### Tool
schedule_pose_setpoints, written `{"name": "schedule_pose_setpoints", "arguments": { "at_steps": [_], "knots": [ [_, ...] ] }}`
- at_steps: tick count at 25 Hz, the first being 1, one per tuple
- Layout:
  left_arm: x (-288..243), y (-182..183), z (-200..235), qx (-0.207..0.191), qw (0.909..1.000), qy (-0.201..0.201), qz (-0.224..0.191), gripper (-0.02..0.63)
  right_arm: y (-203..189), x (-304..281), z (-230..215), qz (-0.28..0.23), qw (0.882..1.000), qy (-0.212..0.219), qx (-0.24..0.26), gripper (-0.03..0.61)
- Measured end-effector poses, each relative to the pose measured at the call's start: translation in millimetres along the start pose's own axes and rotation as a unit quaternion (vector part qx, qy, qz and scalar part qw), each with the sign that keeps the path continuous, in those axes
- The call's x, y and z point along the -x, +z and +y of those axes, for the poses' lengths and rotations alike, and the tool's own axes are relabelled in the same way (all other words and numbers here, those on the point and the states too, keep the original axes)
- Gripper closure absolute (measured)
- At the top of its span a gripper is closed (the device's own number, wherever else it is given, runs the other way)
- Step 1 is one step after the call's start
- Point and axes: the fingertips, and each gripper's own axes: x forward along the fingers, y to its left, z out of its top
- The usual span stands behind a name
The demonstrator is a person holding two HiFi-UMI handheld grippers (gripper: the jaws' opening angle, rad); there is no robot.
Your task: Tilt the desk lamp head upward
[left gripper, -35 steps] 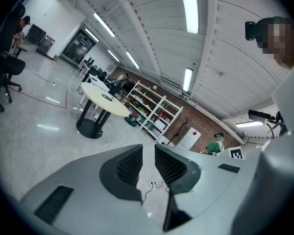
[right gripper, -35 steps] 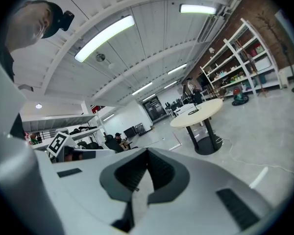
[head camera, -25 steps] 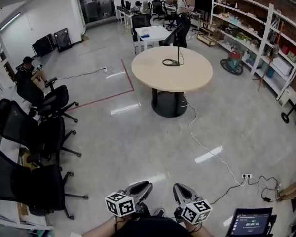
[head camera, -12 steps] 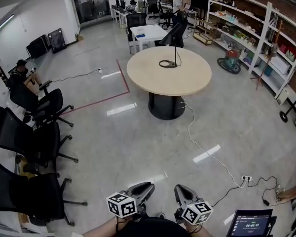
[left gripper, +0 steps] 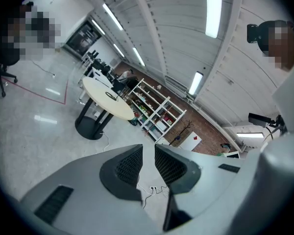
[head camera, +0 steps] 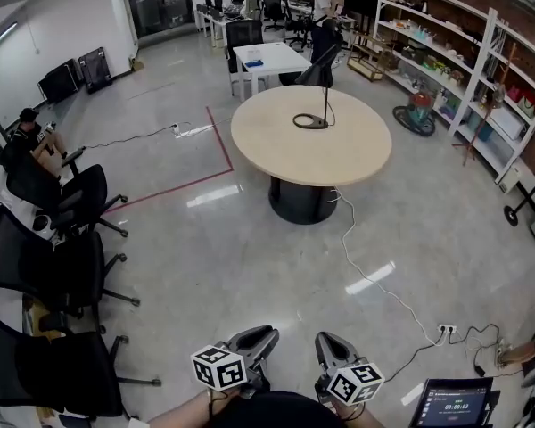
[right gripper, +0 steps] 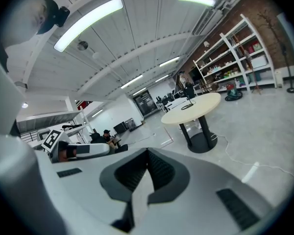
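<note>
The black desk lamp (head camera: 326, 96) stands on a round beige table (head camera: 339, 154) far ahead across the floor; its ring base lies on the tabletop and its head points left at the top of a thin pole. Both grippers sit at the bottom edge of the head view, far from the table. My left gripper (head camera: 254, 339) (left gripper: 148, 153) shows a narrow gap between its pads with nothing in it. My right gripper (head camera: 330, 344) (right gripper: 147, 153) has its pads touching at the tips and holds nothing. The table (right gripper: 196, 111) shows small in the right gripper view.
Black office chairs (head camera: 53, 266) line the left side. A white cable (head camera: 374, 275) runs from the table's foot to a power strip (head camera: 446, 330). Shelves (head camera: 481, 69) fill the right wall. A white desk (head camera: 267, 61) and a standing person (head camera: 321, 7) are behind the table. A tablet (head camera: 450, 404) sits bottom right.
The table and lamp have come a little nearer in the head view, and the chairs on the left have slid toward the bottom edge. Both grippers keep their pose.
</note>
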Motion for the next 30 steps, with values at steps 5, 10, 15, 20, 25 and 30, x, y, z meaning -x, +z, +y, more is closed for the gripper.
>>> {"name": "schedule_pose_setpoints", "arguments": {
  "at_steps": [5, 10, 15, 20, 25, 30],
  "knots": [
    [-4, 29, 31, 0.003, 0.9999, -0.012, 0.001, 0.534, 11, -38, 6, -0.002, 1.0, -0.012, 0.002, 0.575],
    [-4, 54, 57, 0.01, 0.9997, -0.021, -0.003, 0.534, 18, -71, 18, 0.002, 1.0, -0.015, 0.013, 0.575],
    [-6, 61, 72, 0.025, 0.9991, -0.033, 0.004, 0.533, 17, -86, 25, 0.009, 1.0, -0.023, 0.015, 0.575],
    [-9, 60, 80, 0.036, 0.9986, -0.038, 0.012, 0.534, 14, -91, 21, 0.014, 0.999, -0.034, 0.007, 0.575],
    [-15, 64, 83, 0.037, 0.9985, -0.037, 0.017, 0.534, 18, -95, 15, 0.016, 0.999, -0.037, 0.002, 0.574],
    [-25, 78, 90, 0.03, 0.9992, -0.027, 0.006, 0.534, 29, -112, 10, 0.014, 1.0, -0.021, 0.008, 0.574]
  ]
}}
